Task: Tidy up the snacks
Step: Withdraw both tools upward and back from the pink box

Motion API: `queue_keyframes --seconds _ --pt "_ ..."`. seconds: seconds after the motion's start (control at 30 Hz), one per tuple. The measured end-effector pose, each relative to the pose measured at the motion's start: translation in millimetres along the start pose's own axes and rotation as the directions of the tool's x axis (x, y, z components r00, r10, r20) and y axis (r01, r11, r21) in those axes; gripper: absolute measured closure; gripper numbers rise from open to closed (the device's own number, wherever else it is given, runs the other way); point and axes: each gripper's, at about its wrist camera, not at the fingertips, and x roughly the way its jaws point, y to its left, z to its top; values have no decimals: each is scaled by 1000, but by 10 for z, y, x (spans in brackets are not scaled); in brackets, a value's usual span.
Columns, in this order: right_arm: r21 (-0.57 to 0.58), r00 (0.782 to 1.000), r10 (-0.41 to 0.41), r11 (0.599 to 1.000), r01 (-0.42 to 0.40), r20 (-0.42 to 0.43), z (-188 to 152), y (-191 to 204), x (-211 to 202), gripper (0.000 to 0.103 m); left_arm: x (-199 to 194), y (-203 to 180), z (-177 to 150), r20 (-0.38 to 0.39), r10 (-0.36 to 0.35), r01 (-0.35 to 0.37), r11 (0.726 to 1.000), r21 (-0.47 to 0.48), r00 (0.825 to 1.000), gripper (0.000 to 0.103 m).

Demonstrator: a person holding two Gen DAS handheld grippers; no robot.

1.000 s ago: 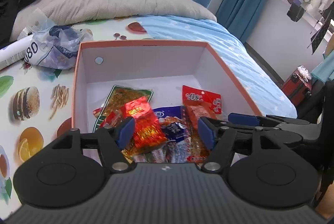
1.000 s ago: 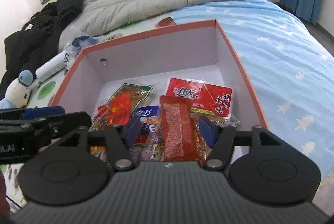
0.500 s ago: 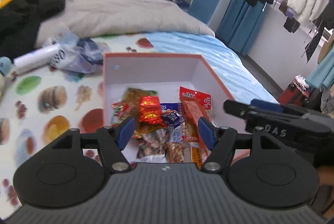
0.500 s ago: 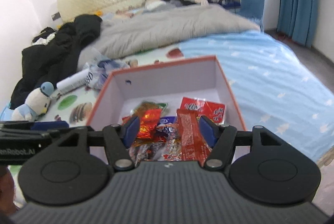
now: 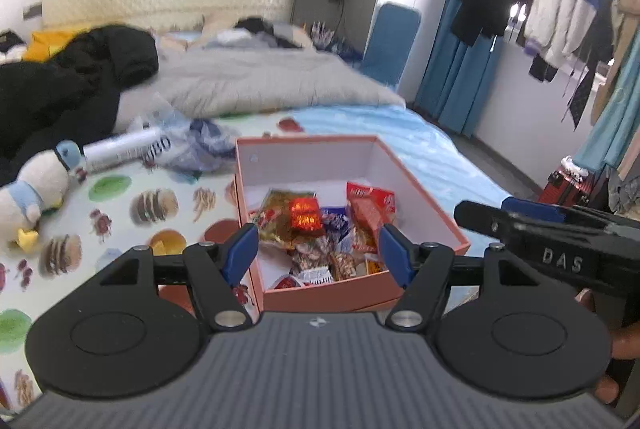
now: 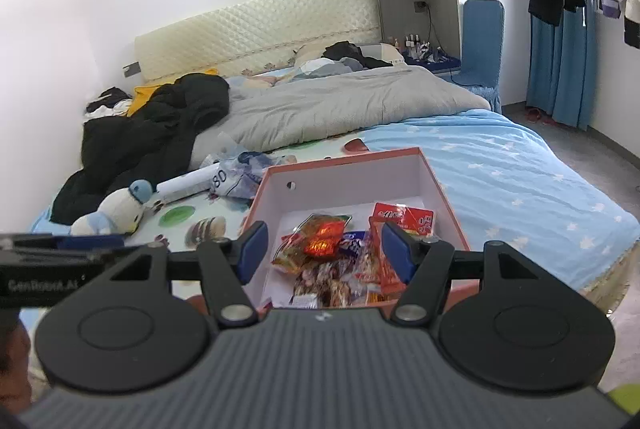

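We hold the left gripper (image 5: 314, 249) and the right gripper (image 6: 322, 249) side by side above the near edge of the bed (image 6: 520, 181), both aimed down at the box (image 5: 424, 205). Each has its jaws apart with nothing between the blue pads, so neither carries anything. The snacks (image 5: 320, 229) lie heaped inside the box, toward its near end, which suggests the gathering is largely done and we are standing off to check. The box sits on the printed mat (image 5: 120, 213) near the foot edge of the bed, where the mat meets the blue sheet.

Our own gripper bodies cover the near wall of the box and whatever lies just in front of it, so we cannot tell whether any packet is left outside. The lower packets are buried and their labels unreadable. A plush toy (image 6: 116, 209) and a crumpled bag (image 5: 188, 145) lie farther up the mat, well apart from the box.
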Motion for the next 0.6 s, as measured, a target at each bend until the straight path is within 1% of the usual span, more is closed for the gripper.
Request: queue_keyframes --seconds 0.07,0.1,0.13,0.2,0.27,0.43,0.6 --pt "-31 1000 7 1000 -6 25 -34 46 -144 38 -154 -24 -37 26 14 -15 1000 20 1000 31" --pt "-36 999 -12 999 13 36 -53 63 -213 38 -221 -21 -51 36 14 -15 1000 21 999 31" --pt "-23 999 -19 1000 20 43 -70 62 -262 38 -290 -11 -65 43 13 -14 1000 14 999 31" --pt "17 999 -1 1000 0 50 -107 43 -357 38 -434 7 -111 64 17 -17 1000 2 998 31" --pt "23 999 5 1000 -6 48 -133 51 -428 38 -527 17 -170 74 28 -28 1000 0 997 31" --pt "-7 998 6 1000 -6 68 -198 126 -569 38 -634 52 -323 69 30 -29 999 -27 997 31" --pt "20 999 8 1000 -9 53 -315 103 -572 38 -589 82 -391 64 37 -33 998 -49 997 31"
